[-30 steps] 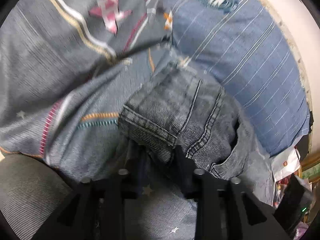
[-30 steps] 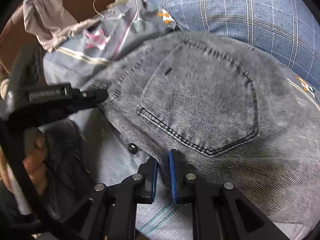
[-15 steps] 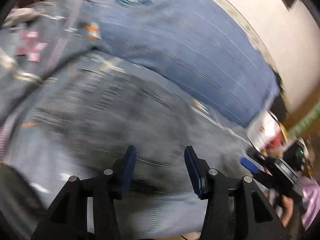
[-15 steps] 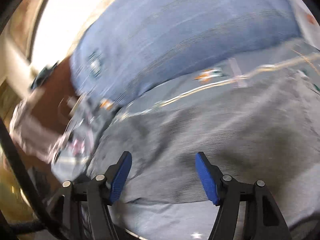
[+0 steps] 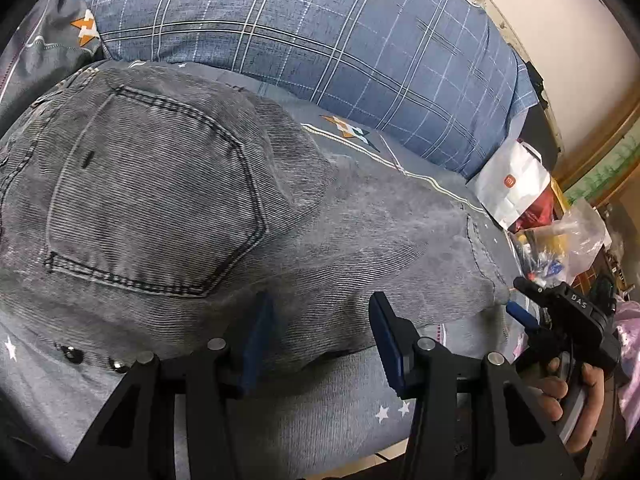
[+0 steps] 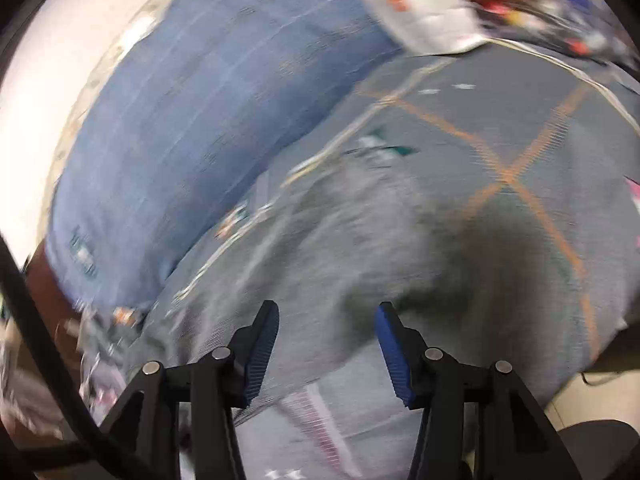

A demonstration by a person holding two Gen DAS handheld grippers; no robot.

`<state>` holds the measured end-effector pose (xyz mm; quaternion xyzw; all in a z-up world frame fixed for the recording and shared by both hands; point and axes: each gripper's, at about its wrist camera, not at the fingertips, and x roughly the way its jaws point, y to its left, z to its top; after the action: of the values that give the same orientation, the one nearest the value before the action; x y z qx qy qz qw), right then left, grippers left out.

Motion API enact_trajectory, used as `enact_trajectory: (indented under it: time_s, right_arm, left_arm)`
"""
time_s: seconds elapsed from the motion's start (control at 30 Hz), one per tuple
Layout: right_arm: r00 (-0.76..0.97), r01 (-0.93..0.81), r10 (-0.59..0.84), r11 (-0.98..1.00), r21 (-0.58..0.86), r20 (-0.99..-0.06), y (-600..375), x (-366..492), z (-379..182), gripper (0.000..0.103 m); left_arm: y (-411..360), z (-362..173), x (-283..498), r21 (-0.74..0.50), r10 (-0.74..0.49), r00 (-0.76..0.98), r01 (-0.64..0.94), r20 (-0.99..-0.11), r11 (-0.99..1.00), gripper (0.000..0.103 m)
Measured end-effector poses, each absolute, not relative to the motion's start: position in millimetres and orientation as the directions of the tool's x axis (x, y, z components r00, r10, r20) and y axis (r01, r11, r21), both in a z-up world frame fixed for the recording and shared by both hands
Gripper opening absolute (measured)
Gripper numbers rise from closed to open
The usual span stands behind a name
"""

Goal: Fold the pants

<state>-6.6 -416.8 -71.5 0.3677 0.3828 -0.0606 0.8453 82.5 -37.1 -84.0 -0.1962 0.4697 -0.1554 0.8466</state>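
Presently, the grey pants [image 5: 168,216] lie on a bed with a star-patterned grey bedsheet [image 5: 320,420], back pocket upward, one leg reaching toward the bed's right edge. The left wrist view is sharp: the left claw [image 5: 320,340] stands released above the near edge of the pants, nothing between its pads; its jaws opened within the last second. That view alone shows the right claw [image 5: 516,300] beside the leg's hem, a hand [image 5: 576,392] on its grip. The right wrist view is blurred; its claw [image 6: 326,344] stands parted over the leg, gripping nothing, jaws lately narrowing. A blue plaid pillow [image 5: 320,40] borders the far side; a white bag [image 5: 508,184] crowds the right corner.
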Motion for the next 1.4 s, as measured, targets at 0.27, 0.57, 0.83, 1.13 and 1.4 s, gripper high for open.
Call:
enact_trajectory:
  time_s: [0.27,0.57,0.83,1.13,1.4]
  right_arm:
    - [0.668,0.525,0.133,0.613,0.59,-0.732,-442.0,14.3,-105.3,0.024]
    - [0.775,0.378,0.087,0.731,0.569,-0.626,-440.4,23.9,-40.4,0.006]
    - [0.652,0.453,0.087,0.752,0.479,-0.753,-455.4,39.3,-75.3,0.006]
    - [0.727,0.468,0.058,0.687,0.556,-0.684,-475.9,20.7,-61.9,0.047]
    - [0.778,0.254,0.158,0.806,0.535,-0.608,-435.8,35.1,-36.7,0.047]
  left_arm:
    - [-40.3,-88.7,80.7,-0.44,-0.415,0.522,0.081,-0.745,0.894,0.051]
    - [-43.7,-90.0,71.5,-0.461,-0.457,0.516,0.131,-0.724,0.878,0.051]
    - [-60.6,-100.5,74.8,-0.436,-0.455,0.476,0.157,-0.753,0.886,0.051]
    - [-59.8,-95.2,69.5,-0.464,-0.491,0.485,0.186,-0.724,0.866,0.051]
    - [-47.0,-84.5,72.4,-0.475,-0.482,0.534,0.163,-0.694,0.865,0.051]
